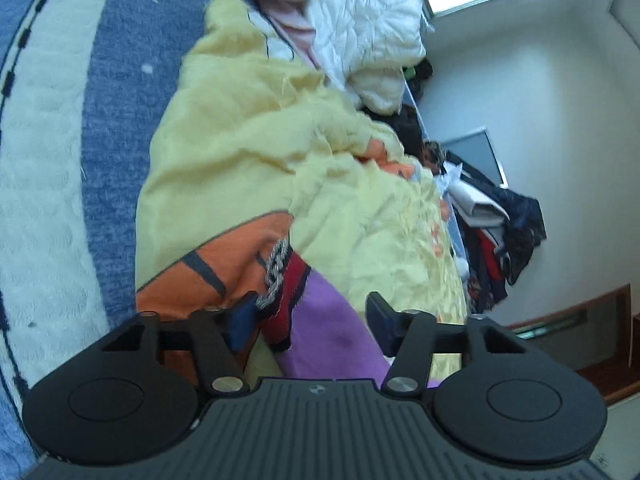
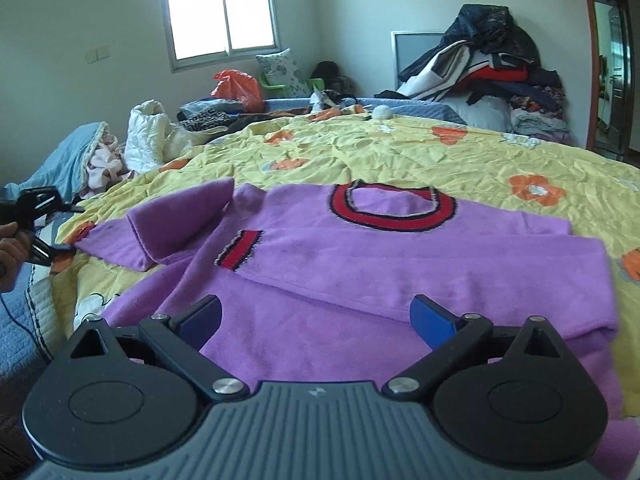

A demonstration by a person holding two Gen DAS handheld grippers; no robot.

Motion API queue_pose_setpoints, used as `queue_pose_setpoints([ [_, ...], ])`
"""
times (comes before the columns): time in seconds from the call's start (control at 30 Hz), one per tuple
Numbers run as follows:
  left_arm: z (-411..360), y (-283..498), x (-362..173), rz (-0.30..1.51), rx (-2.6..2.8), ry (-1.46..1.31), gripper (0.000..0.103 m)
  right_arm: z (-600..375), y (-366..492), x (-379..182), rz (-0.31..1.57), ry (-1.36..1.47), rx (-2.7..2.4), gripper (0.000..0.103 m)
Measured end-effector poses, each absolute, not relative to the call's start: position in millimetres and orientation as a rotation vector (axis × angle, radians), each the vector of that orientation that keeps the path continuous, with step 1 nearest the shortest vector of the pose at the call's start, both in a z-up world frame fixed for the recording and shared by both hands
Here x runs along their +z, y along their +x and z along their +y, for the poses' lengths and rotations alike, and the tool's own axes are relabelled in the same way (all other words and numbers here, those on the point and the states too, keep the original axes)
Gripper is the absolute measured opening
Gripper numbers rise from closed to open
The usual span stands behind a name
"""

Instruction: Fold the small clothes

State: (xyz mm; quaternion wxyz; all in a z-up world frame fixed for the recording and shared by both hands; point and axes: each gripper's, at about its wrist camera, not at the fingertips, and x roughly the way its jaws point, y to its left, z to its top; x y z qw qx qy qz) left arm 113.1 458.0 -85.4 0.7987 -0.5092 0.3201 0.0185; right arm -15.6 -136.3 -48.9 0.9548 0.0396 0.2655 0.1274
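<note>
A purple sweater (image 2: 360,264) with a red neck band lies flat on the yellow flowered quilt (image 2: 400,152). One sleeve is folded across its chest, its red cuff (image 2: 239,249) resting on the body. The other sleeve (image 2: 160,228) runs out to the left, where a hand holds my left gripper (image 2: 66,248) at its end. In the left wrist view that sleeve's red cuff (image 1: 286,300) and purple cloth lie between the half-spread fingers of the left gripper (image 1: 310,316), which do not clamp it. My right gripper (image 2: 316,320) hovers open over the sweater's lower part.
A blue and white quilted cover (image 1: 52,152) lies beside the yellow quilt. White and pink clothes (image 2: 148,136) are heaped at the far left of the bed. A tall pile of dark clothes (image 2: 492,64) stands at the back right, near a doorway (image 2: 612,72).
</note>
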Motion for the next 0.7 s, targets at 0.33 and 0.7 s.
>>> queue_pose_setpoints([
  [0.33,448,131,-107,0.708,0.026,-1.092,0.005,-143,-24,-53,0.561,0.081,0.247,0.101],
  [0.7,504,79,-46,0.42,0.193,-1.009,0.005,-142,-35,-44,0.539,0.046,0.21,0.101],
])
